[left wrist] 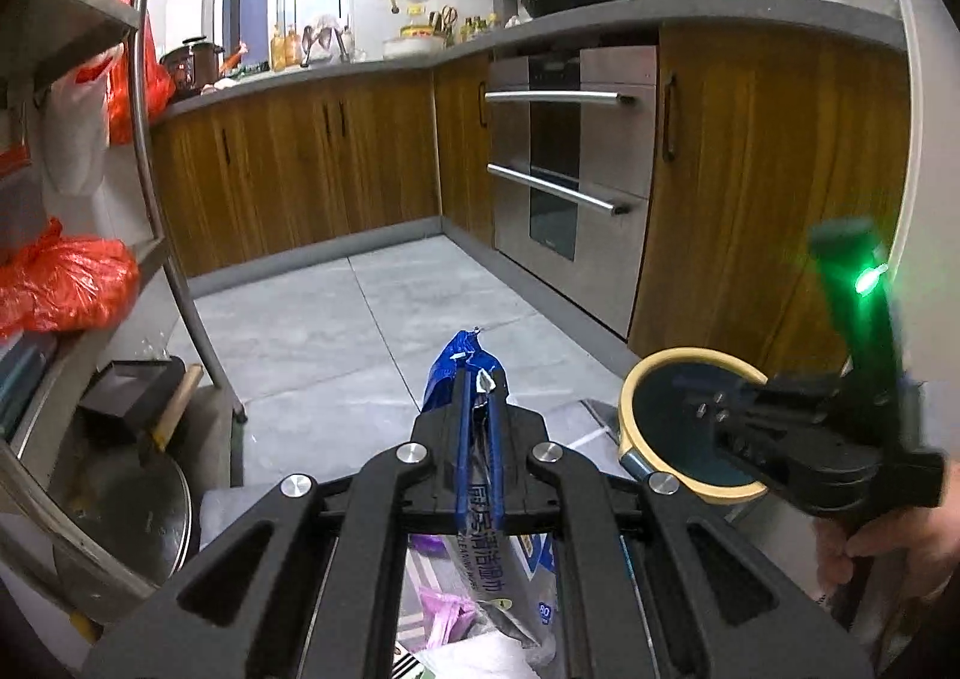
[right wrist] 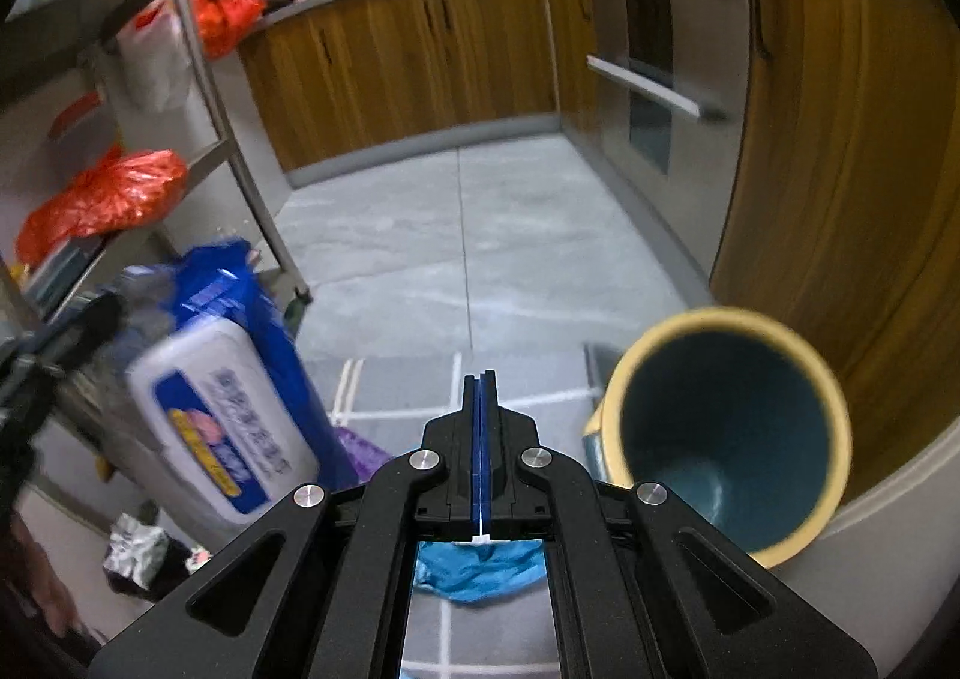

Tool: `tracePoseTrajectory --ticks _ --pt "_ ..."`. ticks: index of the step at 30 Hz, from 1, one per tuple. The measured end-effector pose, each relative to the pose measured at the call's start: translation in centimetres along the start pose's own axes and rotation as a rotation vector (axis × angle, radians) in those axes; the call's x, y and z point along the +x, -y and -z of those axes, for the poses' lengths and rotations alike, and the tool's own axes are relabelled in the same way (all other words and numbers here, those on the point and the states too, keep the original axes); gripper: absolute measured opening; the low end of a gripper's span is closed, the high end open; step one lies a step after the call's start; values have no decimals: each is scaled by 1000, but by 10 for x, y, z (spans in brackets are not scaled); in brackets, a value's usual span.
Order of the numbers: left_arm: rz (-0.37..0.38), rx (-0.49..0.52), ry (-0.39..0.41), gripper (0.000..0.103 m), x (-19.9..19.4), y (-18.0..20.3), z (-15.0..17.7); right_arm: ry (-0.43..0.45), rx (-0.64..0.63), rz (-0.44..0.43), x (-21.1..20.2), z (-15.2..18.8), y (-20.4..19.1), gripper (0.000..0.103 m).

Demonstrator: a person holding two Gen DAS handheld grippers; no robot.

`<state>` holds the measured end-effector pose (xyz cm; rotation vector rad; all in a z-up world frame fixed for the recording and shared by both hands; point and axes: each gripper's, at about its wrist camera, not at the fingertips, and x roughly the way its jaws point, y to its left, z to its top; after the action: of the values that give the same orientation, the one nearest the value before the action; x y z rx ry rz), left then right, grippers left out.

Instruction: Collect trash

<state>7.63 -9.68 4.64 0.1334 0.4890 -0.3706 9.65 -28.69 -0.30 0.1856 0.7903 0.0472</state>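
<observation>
My left gripper (left wrist: 477, 379) is shut on a blue wet-wipes packet (left wrist: 462, 361), which hangs down between the arms. The same packet (right wrist: 222, 403) shows at the left of the right wrist view, held up off the floor. My right gripper (right wrist: 481, 385) is shut, with a thin white strip pinched at the base of the pads and a crumpled blue piece (right wrist: 480, 568) hanging below. The right gripper's body also shows in the left wrist view (left wrist: 798, 427), in front of a yellow bin with a dark blue inside (left wrist: 666, 379). The bin (right wrist: 726, 427) stands just right of my right gripper.
A metal rack (left wrist: 174, 271) with red bags (left wrist: 66, 283) stands on the left. Wooden cabinets (left wrist: 300, 168) and a steel oven (left wrist: 570, 168) line the back and right. Crumpled foil trash (right wrist: 138, 553) and a purple bag (right wrist: 360, 448) lie on the tiled floor (right wrist: 468, 259).
</observation>
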Motion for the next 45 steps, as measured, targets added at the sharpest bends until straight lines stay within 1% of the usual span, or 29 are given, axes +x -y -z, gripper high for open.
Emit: tracePoseTrajectory --ticks 2,3,5,6,7,9,11,12,19,21,22,23,24,25,26,29,34,39,42,45 --pt "-5 -7 10 5 -4 -2 -3 -45 28 6 15 6 6 15" --pt "-6 -10 11 5 -4 -3 -4 -61 40 6 21 10 7 18" --pt "-9 -17 16 5 -5 -8 -5 -121 65 26 43 21 11 31" --pt "-12 -21 18 5 -5 -11 -6 -135 70 34 50 24 12 36" --pt "-13 -23 18 5 -5 -13 -6 -165 79 48 62 31 13 43" --pt "-14 -28 17 5 -5 -17 -6 -210 80 60 80 39 10 51" --pt "-13 -31 12 5 -3 -19 -5 -244 81 59 91 46 10 67" --pt "-13 -33 8 5 -2 -20 -5 -258 78 53 98 49 8 68" --pt "-6 -41 4 5 0 -25 -5 -326 29 81 130 72 -2 69" --pt "-4 -40 5 5 0 -25 -4 -335 16 86 136 76 -5 66" --pt "-4 -41 4 5 1 -26 -4 -340 13 87 138 76 -5 62" --pt "-4 -41 2 5 1 -25 -4 -344 10 89 141 77 -4 54" --pt "-3 -41 -1 5 1 -25 -4 -353 4 92 144 79 -4 52" --pt "-3 -41 -4 5 2 -25 -5 -363 -6 94 147 81 -4 44" --pt "-4 -41 -6 5 3 -25 -4 -372 -12 94 150 83 -4 38" --pt "-4 -41 -7 5 4 -25 -4 -372 -12 78 149 81 -7 27" --pt "-2 -48 1 5 4 -24 -5 -300 -19 70 126 65 -11 23" --pt "8 -56 19 5 2 -24 -9 -247 -17 82 92 44 -15 22" --pt "15 -57 30 5 0 -22 -12 -208 -43 94 66 26 -14 22" --pt "23 -50 38 5 -2 -17 -14 -192 -54 90 44 9 -4 22"
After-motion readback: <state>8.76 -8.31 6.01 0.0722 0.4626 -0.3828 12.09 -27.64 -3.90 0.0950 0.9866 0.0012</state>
